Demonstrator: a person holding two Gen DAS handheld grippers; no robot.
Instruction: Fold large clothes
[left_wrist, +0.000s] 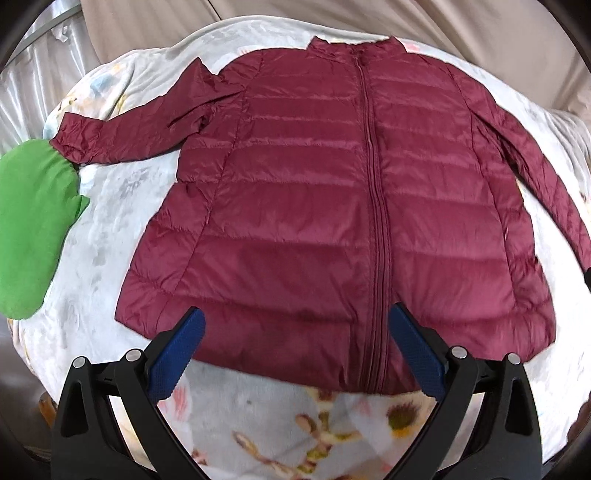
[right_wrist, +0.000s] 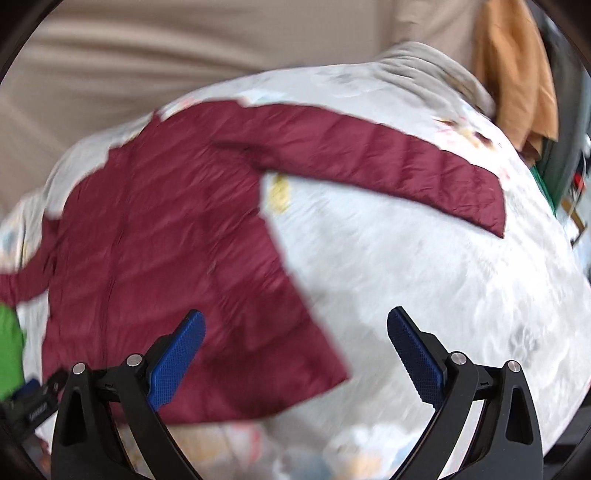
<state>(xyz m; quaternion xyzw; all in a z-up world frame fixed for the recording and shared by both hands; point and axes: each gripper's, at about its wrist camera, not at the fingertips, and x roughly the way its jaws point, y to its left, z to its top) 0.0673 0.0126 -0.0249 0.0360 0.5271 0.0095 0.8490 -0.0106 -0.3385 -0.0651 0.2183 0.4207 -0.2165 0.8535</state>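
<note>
The left gripper (left_wrist: 295, 325) has two glossy black plastic arms, each hollowed by a teardrop slot and curving in from 7 and 5 o'clock. Round silver screw heads (left_wrist: 458, 351) sit in pairs on each arm's knuckles. The fingers (left_wrist: 176, 356) wear blue pads with a fine dotted grain and saw-toothed inner edges. The right gripper (right_wrist: 295, 328) is built the same: black arms, silver screws (right_wrist: 134, 359), blue textured pads (right_wrist: 415, 356).
</note>
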